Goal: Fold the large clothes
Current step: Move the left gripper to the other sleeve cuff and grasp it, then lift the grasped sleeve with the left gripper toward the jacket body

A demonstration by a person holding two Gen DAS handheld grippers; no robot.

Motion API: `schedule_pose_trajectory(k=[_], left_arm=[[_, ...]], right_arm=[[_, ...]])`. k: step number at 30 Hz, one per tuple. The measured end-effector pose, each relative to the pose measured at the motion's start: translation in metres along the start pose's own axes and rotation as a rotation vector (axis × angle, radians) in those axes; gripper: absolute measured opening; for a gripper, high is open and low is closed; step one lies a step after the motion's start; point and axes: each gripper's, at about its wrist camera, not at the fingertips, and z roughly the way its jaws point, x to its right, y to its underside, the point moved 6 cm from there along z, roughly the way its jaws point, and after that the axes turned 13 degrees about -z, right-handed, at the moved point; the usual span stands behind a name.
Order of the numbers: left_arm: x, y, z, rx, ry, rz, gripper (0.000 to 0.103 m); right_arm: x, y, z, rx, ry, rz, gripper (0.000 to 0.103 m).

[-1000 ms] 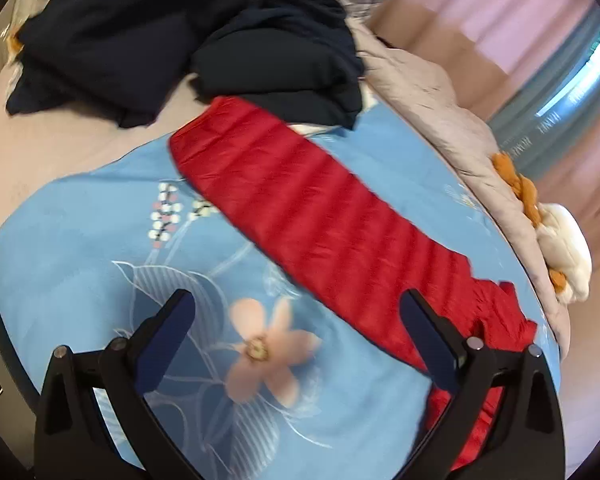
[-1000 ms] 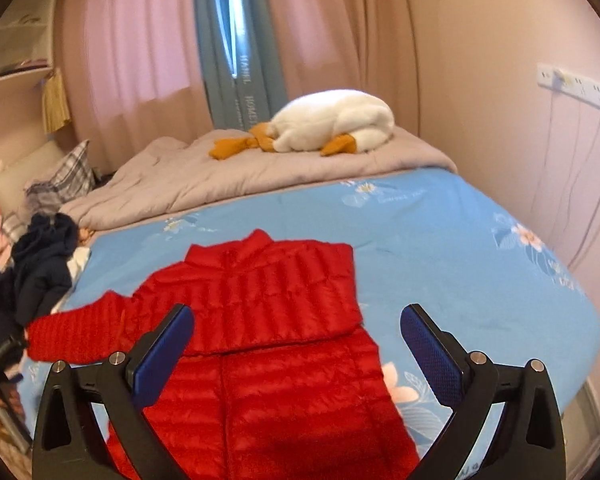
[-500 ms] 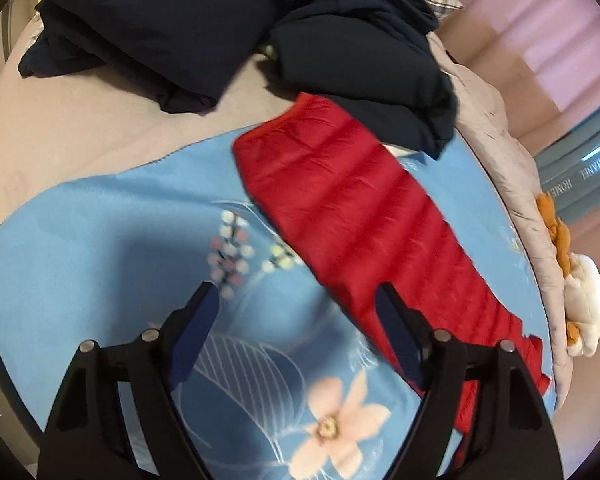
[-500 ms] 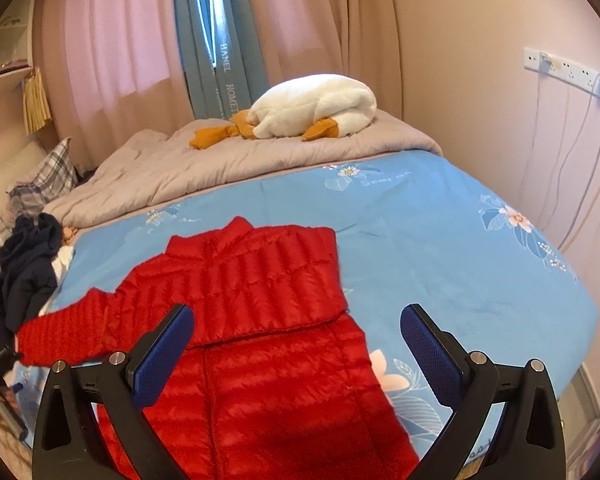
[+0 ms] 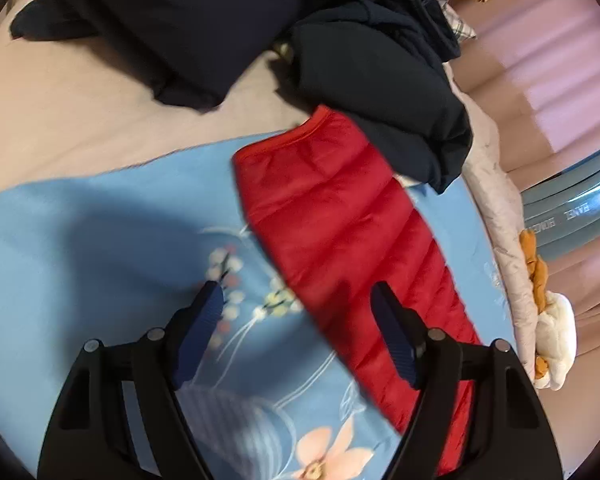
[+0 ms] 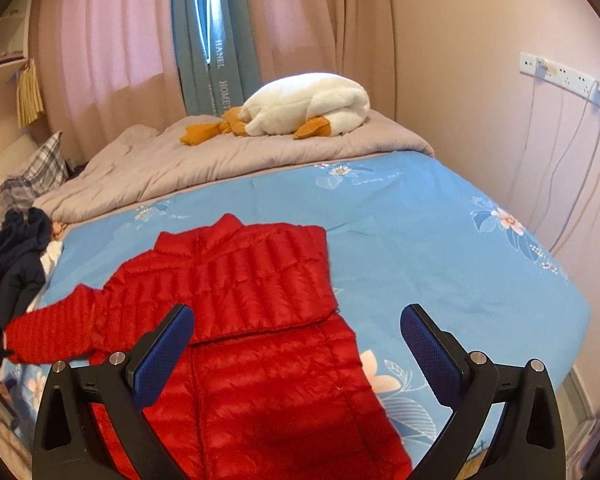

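Note:
A red quilted down jacket (image 6: 240, 280) lies flat on the blue flowered sheet (image 6: 420, 220), its right side folded over the chest. Its left sleeve (image 5: 340, 220) stretches out diagonally, the cuff touching a heap of dark clothes. My left gripper (image 5: 296, 288) hovers over the sleeve's middle. Its jaws are closing. The sleeve's lower edge lies between them, and the pads do not press on it. My right gripper (image 6: 296, 312) stands open above the jacket's body with nothing between its fingers.
Dark navy clothes (image 5: 380, 80) are piled at the sleeve's cuff end. A grey quilt (image 6: 220, 160) with a white plush goose (image 6: 308, 104) covers the bed's far end. A wall with a power strip (image 6: 564, 76) and cords runs along the right.
The left gripper has moved along the sleeve towards its cuff and sunk closer to it, and its jaws have narrowed. The right gripper has hardly moved.

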Motion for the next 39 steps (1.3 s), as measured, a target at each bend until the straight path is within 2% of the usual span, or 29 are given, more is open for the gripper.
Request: schedule_pose_trajectory(k=[6,7,8,9,10,11,12,16,20,26,33,39], left_arm=[[0.011,-0.008,0.020,-0.020,0.084,-0.059,0.074],[0.013,-0.008,0.022,-0.010,0.085,-0.053,0.070],[0.016,-0.008,0.023,-0.004,0.085,-0.047,0.064],[0.017,-0.007,0.025,0.002,0.084,-0.044,0.044],[0.017,-0.007,0.026,0.008,0.084,-0.056,0.019],[0.017,-0.007,0.028,0.003,0.088,-0.061,0.011],[0.018,-0.005,0.027,0.003,0.094,-0.060,0.009],[0.033,-0.002,0.007,0.077,0.068,0.013,0.006],[0.053,-0.002,-0.022,0.106,0.108,0.048,0.005],[0.099,0.012,-0.071,0.152,0.142,0.177,0.005],[0.141,0.040,-0.125,0.180,0.264,0.262,0.004],[0.173,0.066,-0.156,0.189,0.324,0.356,0.004]], right_arm=[[-0.003,0.000,0.001,-0.009,0.002,-0.016,0.102],[-0.003,0.000,0.002,-0.012,0.006,-0.018,0.102],[-0.002,0.000,0.003,-0.014,0.009,-0.018,0.102],[-0.002,0.000,0.003,-0.016,0.010,-0.018,0.102],[-0.002,0.000,0.003,-0.016,0.010,-0.018,0.102],[-0.001,0.000,0.003,-0.016,0.011,-0.018,0.102],[-0.001,0.000,0.003,-0.016,0.011,-0.019,0.102],[-0.002,-0.001,0.002,-0.011,0.010,-0.019,0.102],[-0.004,-0.003,0.000,0.007,-0.011,-0.017,0.102],[-0.006,-0.002,0.000,0.021,-0.043,-0.006,0.102],[-0.016,-0.009,-0.006,0.056,-0.098,-0.018,0.102],[-0.015,-0.007,-0.009,0.072,-0.123,-0.010,0.102]])
